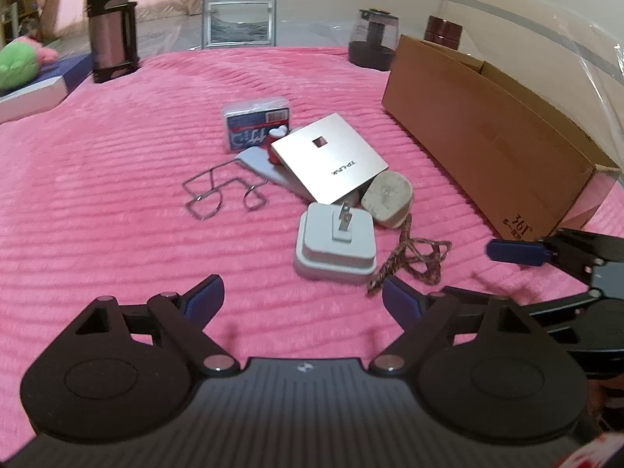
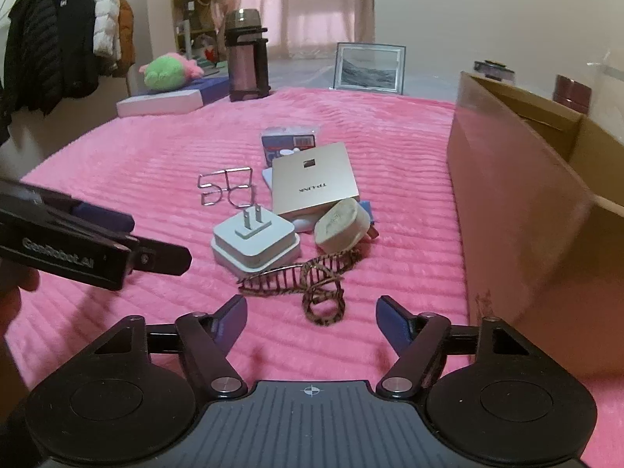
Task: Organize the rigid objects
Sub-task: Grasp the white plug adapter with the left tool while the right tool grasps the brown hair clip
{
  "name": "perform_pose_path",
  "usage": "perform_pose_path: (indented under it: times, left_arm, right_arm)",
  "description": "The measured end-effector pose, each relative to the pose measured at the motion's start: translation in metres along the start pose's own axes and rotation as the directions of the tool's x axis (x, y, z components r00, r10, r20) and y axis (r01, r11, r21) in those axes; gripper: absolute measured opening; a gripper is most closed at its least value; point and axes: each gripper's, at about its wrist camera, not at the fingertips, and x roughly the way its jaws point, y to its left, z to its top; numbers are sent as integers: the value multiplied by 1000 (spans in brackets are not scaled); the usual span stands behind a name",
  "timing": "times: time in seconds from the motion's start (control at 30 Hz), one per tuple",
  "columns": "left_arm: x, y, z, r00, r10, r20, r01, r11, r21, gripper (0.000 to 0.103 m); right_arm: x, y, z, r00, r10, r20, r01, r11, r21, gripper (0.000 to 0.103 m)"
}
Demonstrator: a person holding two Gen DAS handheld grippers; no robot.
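While both the left gripper (image 1: 302, 304) and right gripper (image 2: 311, 321) hover wide open and empty, the white plug adapter (image 1: 336, 243), lying prongs-up mid-blanket beside the cardboard box (image 1: 487, 136), appears light, stiff and smooth, best pinched across its flat sides.

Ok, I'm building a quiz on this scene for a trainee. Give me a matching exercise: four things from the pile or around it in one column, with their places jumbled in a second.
Things:
1. white plug adapter
2. TP-LINK box
3. cardboard box
4. picture frame

Places:
A. upright at the far edge of the pink blanket
B. right side of the blanket, open top
C. nearest pile item, prongs pointing up
D. middle of the pile, resting on other items

Pairs: 1-C, 2-D, 3-B, 4-A
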Motion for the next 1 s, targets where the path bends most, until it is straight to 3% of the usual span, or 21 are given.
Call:
perform_pose_path:
  times: [0.33,0.4,0.67,1.0]
  left_arm:
    - [30,3,14,999,-29,-17,30,999,33,76]
    - [34,3,15,999,-39,-23,40,999,34,73]
    - [50,-8,21,997,-72,-27,74,994,76,69]
    - [77,-27,22,998,-33,-55,41,987,158,61]
  right_arm:
    - [46,-8,6,1000,22,-16,-23,998,-56,40]
    - [50,-10,7,999,26,-21,-27,998,-51,28]
    - [34,-17,-1,1000,-3,-19,2,999,-36,27]
    - [20,-19,-12,1000,-24,-19,23,999,-21,27]
